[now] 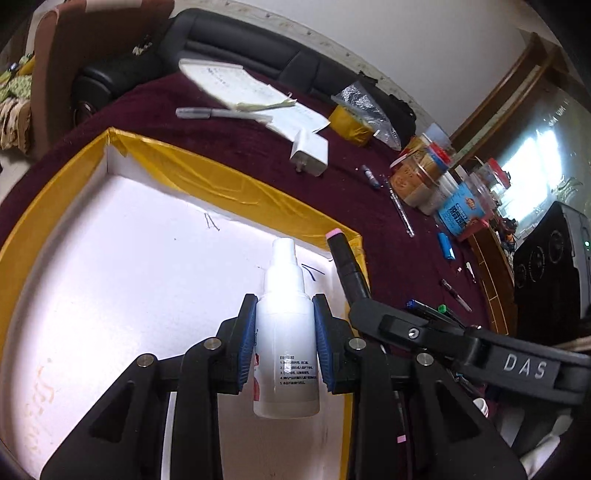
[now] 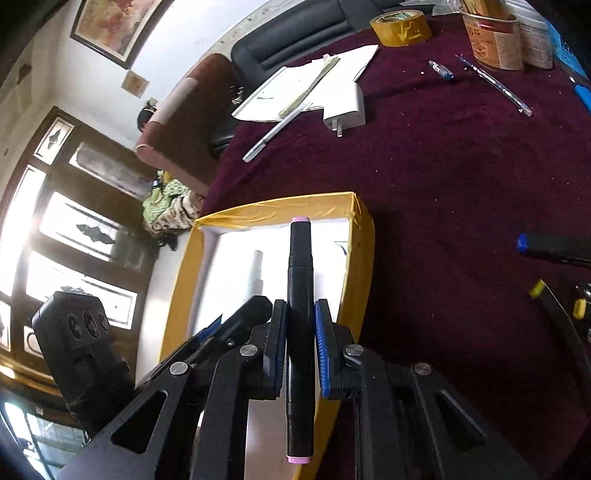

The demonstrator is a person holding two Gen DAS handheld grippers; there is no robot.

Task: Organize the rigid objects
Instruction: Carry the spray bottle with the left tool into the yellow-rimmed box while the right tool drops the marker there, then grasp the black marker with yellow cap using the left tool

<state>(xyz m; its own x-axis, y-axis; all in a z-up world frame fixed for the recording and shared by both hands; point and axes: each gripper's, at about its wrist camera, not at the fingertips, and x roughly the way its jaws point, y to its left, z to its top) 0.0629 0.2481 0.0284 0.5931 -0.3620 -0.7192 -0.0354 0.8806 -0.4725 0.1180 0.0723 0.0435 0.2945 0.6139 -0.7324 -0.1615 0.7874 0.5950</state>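
Observation:
My left gripper (image 1: 285, 314) is shut on a white spray bottle (image 1: 286, 332), held upright over the white inside of a box with yellow-taped walls (image 1: 221, 184). My right gripper (image 2: 300, 321) is shut on a black marker with pink ends (image 2: 300, 295), its tip over the box's near right corner (image 2: 356, 221). In the left wrist view that marker (image 1: 343, 262) and the right gripper's arm come in from the right, just beside the bottle. The right wrist view shows the bottle (image 2: 255, 273) faintly inside the box.
On the maroon cloth (image 2: 461, 184) lie a white charger (image 1: 310, 151), papers (image 1: 240, 85), a grey pen (image 1: 210, 113), a tape roll (image 2: 400, 23), jars (image 1: 424, 173), loose pens (image 1: 400, 206) and markers (image 2: 554, 249). A black sofa (image 1: 229, 40) stands behind the table.

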